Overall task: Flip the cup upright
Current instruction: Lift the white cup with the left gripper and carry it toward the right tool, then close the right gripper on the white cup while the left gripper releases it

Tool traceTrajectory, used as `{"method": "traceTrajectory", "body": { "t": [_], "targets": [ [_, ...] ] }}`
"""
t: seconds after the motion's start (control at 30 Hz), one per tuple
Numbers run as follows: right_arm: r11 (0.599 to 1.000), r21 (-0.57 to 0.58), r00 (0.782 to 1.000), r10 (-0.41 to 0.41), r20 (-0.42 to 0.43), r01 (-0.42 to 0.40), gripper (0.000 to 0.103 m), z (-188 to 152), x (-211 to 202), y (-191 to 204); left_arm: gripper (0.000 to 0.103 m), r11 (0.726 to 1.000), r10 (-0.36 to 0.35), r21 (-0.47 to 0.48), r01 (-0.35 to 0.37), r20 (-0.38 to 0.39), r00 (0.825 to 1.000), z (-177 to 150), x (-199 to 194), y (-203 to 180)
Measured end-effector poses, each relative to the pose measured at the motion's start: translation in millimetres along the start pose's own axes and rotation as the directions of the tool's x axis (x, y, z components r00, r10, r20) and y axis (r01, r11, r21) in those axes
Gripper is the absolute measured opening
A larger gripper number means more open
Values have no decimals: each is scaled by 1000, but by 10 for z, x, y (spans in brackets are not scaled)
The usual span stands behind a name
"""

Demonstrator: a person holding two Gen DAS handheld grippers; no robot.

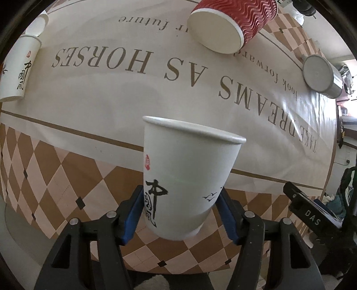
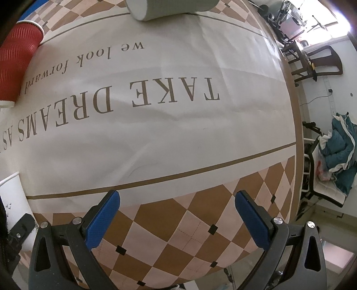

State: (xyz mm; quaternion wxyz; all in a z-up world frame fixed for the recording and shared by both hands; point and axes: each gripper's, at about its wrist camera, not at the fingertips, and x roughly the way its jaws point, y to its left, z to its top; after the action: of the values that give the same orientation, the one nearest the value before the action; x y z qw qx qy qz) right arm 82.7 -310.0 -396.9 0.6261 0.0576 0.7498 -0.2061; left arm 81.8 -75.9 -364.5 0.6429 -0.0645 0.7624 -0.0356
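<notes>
My left gripper (image 1: 180,209) is shut on a white paper cup (image 1: 185,178) with black calligraphy and a red seal. The cup is rim up, slightly tilted, with its base just above the checkered cloth. The blue pads (image 1: 133,214) press its lower sides. The same cup shows at the left edge of the right wrist view (image 2: 15,207). My right gripper (image 2: 177,220) is open and empty above the checkered border of the table. A red ribbed cup (image 1: 232,24) lies on its side at the far side, also seen in the right wrist view (image 2: 17,62).
The round table (image 1: 93,93) has a cream cloth with brown lettering. A grey cup (image 1: 321,73) lies on its side at the right, also in the right wrist view (image 2: 169,9). Another white calligraphy cup (image 1: 17,67) lies at the far left. Chairs (image 2: 312,62) stand beyond the table's edge.
</notes>
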Motion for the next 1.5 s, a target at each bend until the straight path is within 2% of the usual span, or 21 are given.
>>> {"method": "traceTrajectory", "body": {
  "t": [0.17,0.27,0.37,0.4,0.47,0.57,0.67,0.77,0.8,0.9,1.03,1.13,1.23,1.5],
  "targets": [
    [1000,1,1000,1,3,-1,103,-5,7,-35,89,1000,15,18,-16,32,999,-40,6,21],
    [1000,3,1000,8,2,-8,103,-6,-15,-5,89,999,28,38,-30,69,997,-82,-71,-10],
    [1000,6,1000,26,3,-26,103,-20,-46,-22,90,996,45,64,-54,140,989,-174,-258,23],
    [999,7,999,38,9,-38,103,-28,-80,-28,94,996,46,73,-59,171,984,-196,-354,39],
    [997,2,997,75,30,-76,103,-42,-170,-29,103,994,48,84,-73,267,963,-275,-581,131],
    [991,-32,987,135,87,-133,103,-92,-386,15,103,989,90,76,-129,387,918,-307,-952,273],
    [980,-96,976,183,116,-173,103,-157,-635,160,103,980,143,61,-191,454,880,-283,-1183,404],
    [955,-159,961,266,78,-252,103,-207,-840,388,103,961,232,30,-274,450,863,-202,-1210,518],
    [947,-175,956,286,67,-271,103,-224,-888,459,103,956,253,24,-292,437,863,-166,-1195,558],
    [931,-214,949,313,50,-296,103,-278,-1019,711,103,954,267,26,-299,386,883,-84,-1003,743],
    [921,-243,947,321,28,-305,98,-309,-1123,1053,103,946,288,37,-322,359,888,-91,-839,963],
    [923,-255,953,303,16,-289,96,-314,-1113,1268,103,941,301,46,-334,333,894,-69,-777,1014],
    [929,-272,965,263,8,-251,96,-332,-1047,1448,103,946,287,56,-319,312,906,-52,-708,1087],
    [934,-290,977,213,-14,-208,91,-355,-924,1740,103,950,260,92,-298,293,920,-35,-603,1145]
  ]
}}
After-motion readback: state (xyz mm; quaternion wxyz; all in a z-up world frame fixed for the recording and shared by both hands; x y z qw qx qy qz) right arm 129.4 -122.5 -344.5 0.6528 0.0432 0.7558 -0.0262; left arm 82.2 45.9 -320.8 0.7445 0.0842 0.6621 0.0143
